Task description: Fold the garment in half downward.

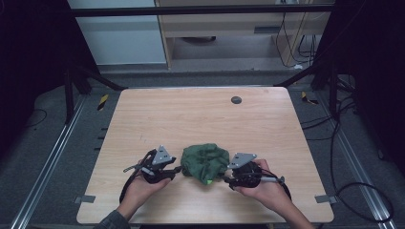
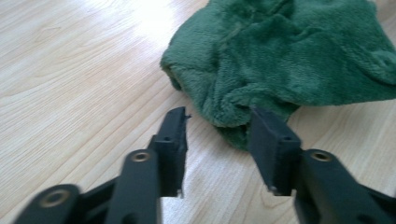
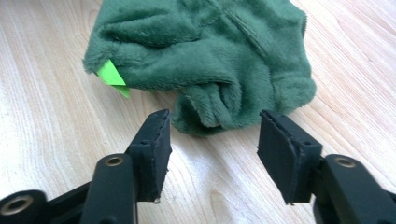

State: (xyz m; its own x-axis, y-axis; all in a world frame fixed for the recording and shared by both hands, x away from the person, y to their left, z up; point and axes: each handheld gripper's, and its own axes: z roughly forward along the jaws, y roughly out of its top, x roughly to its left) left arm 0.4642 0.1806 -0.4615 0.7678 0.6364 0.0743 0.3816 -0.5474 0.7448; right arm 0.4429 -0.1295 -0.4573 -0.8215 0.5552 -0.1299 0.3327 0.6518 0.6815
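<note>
A crumpled dark green fleece cloth [image 1: 206, 162] lies near the front of the wooden table [image 1: 200, 114], with a bright green tag [image 3: 112, 77] at one edge. My left gripper [image 1: 177, 170] sits at the cloth's left side, open, its jaws level with a fold of the cloth [image 2: 261, 60] but not closed on it. My right gripper [image 1: 226, 178] is at the cloth's right side, open too, with a bunched fold [image 3: 210, 112] just ahead of the gap between its jaws. A hand holds each gripper.
A small dark round disc [image 1: 236, 99] is set in the tabletop near the far edge. The table's front edge lies just under the person's forearms. Cables [image 1: 348, 191] trail on the floor at the right.
</note>
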